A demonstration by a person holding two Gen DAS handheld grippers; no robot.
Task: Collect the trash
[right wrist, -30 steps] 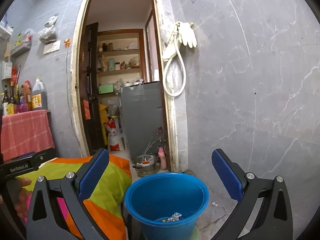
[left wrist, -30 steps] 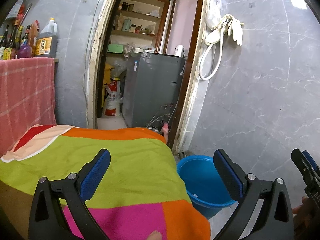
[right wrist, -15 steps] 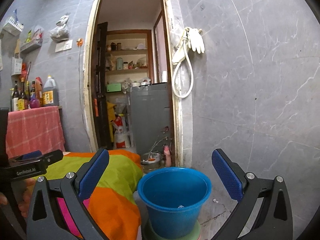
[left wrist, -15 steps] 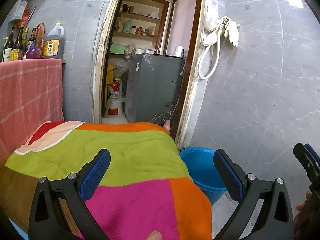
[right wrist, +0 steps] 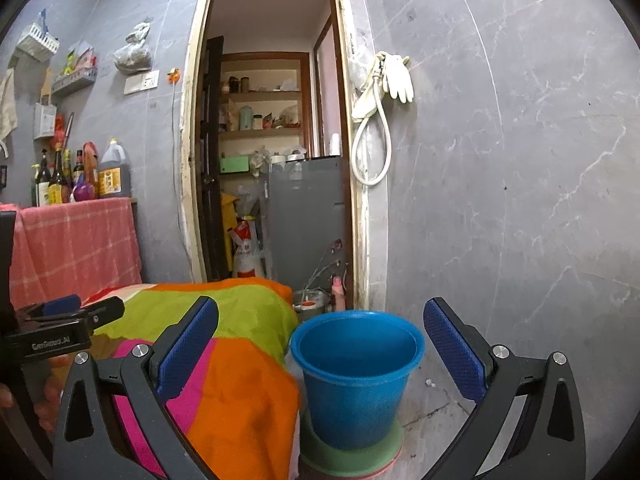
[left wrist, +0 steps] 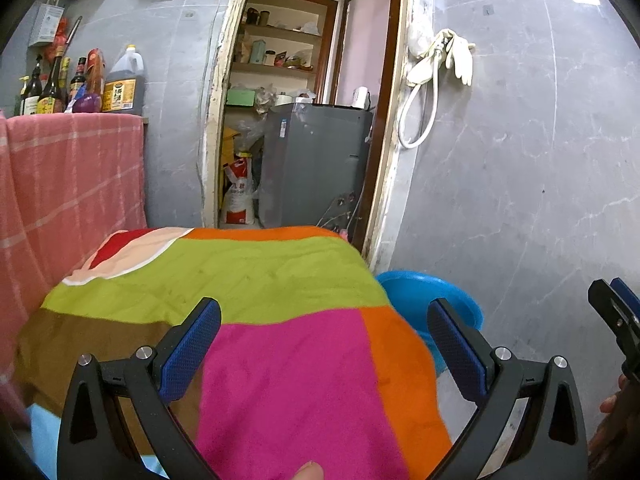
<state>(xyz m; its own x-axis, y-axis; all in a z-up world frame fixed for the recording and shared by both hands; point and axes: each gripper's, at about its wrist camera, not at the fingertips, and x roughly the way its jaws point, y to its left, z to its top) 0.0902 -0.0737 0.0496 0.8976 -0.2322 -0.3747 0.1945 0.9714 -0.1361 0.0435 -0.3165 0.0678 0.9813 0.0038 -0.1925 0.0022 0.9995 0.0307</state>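
Observation:
A blue bucket point(right wrist: 356, 376) stands on a green base on the floor, just right of a table draped in a multicoloured cloth point(left wrist: 280, 320). Its inside is hidden from this angle. My right gripper point(right wrist: 320, 344) is open and empty, held back from the bucket at about rim height. In the left wrist view the bucket point(left wrist: 432, 300) peeks out behind the cloth's right edge. My left gripper point(left wrist: 324, 344) is open with nothing in it, hovering above the pink and orange part of the cloth. No loose trash shows on the cloth.
A doorway point(right wrist: 276, 160) behind the table opens onto a grey appliance point(left wrist: 316, 164) and shelves. Bottles point(left wrist: 80, 84) stand on a counter hung with pink cloth point(left wrist: 68, 184) at the left. A grey tiled wall with a hose and gloves point(right wrist: 380, 92) is at the right.
Both grippers have drawn back and risen. The bucket looks farther off and its contents have dropped out of sight. More of the cloth shows under the left gripper.

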